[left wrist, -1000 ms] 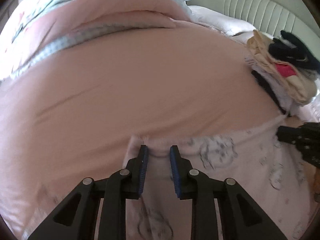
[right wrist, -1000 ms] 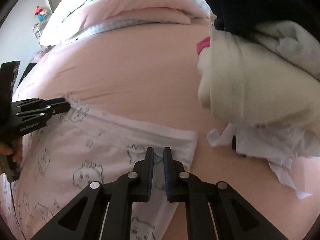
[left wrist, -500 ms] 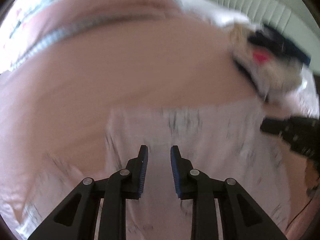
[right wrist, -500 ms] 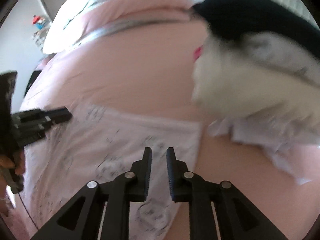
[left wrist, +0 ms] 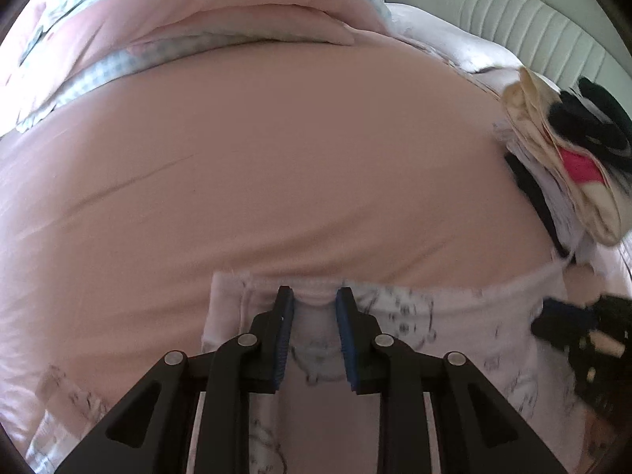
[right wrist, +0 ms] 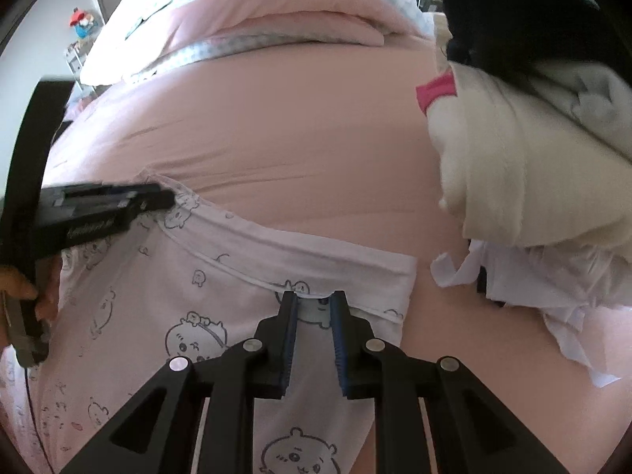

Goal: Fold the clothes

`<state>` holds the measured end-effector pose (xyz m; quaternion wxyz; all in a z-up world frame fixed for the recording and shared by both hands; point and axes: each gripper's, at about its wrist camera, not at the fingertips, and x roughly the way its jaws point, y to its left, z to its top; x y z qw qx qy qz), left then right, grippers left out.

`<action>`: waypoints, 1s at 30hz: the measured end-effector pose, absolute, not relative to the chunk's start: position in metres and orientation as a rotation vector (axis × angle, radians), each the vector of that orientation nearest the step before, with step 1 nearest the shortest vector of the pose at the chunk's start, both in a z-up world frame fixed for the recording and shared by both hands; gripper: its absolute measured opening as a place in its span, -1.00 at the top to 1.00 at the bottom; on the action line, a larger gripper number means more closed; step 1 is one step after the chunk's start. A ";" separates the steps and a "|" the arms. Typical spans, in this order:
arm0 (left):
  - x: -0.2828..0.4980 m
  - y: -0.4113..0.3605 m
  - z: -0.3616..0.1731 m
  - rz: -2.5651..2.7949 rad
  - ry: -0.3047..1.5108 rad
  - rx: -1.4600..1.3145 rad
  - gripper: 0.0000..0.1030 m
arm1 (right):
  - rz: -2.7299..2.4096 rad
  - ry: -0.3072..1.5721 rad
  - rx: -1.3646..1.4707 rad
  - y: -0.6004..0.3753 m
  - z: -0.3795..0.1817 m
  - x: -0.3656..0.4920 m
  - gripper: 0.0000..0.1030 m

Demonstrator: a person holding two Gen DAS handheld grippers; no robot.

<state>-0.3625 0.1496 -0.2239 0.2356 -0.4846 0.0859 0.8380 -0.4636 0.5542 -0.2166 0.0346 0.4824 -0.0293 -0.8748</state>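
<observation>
A pale pink garment (left wrist: 454, 328) printed with small cartoon animals lies flat on the pink bed sheet (left wrist: 296, 158). My left gripper (left wrist: 314, 296) is open at the left end of its far hem, and a bulge of that hem sits between the fingers. My right gripper (right wrist: 314, 300) is open over the garment (right wrist: 138, 296) near the hem's right corner, with printed cloth between its fingers. In the right wrist view the left gripper (right wrist: 158, 197) reaches the hem's far left corner. In the left wrist view the right gripper (left wrist: 553, 320) is a dark blur.
A pile of cream, white, black and pink clothes (right wrist: 513, 158) sits just right of the garment, also in the left wrist view (left wrist: 572, 158). A folded pink and checked duvet (left wrist: 237, 19) lies across the far bed. A pale green headboard (left wrist: 513, 12) stands behind. A hand (right wrist: 23, 288) holds the left gripper.
Both grippers drew back over the garment half a second ago and are at its far hem again. The right gripper's fingers stand wider apart than a second ago.
</observation>
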 end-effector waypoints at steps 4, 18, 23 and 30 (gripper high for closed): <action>-0.346 0.125 -0.177 2.333 0.021 -1.238 0.59 | -2.729 -0.165 1.444 0.566 -0.210 -0.452 0.68; -0.123 0.063 -0.180 2.303 0.084 -1.448 0.47 | -2.504 -0.325 1.539 0.507 -0.196 -0.315 0.57; -0.075 0.048 -0.196 2.413 -0.008 -1.473 0.47 | -2.518 -0.161 1.537 0.492 -0.191 -0.254 0.57; -0.036 0.035 -0.182 2.375 -0.151 -1.346 0.47 | -2.625 -0.155 1.475 0.530 -0.168 -0.204 0.56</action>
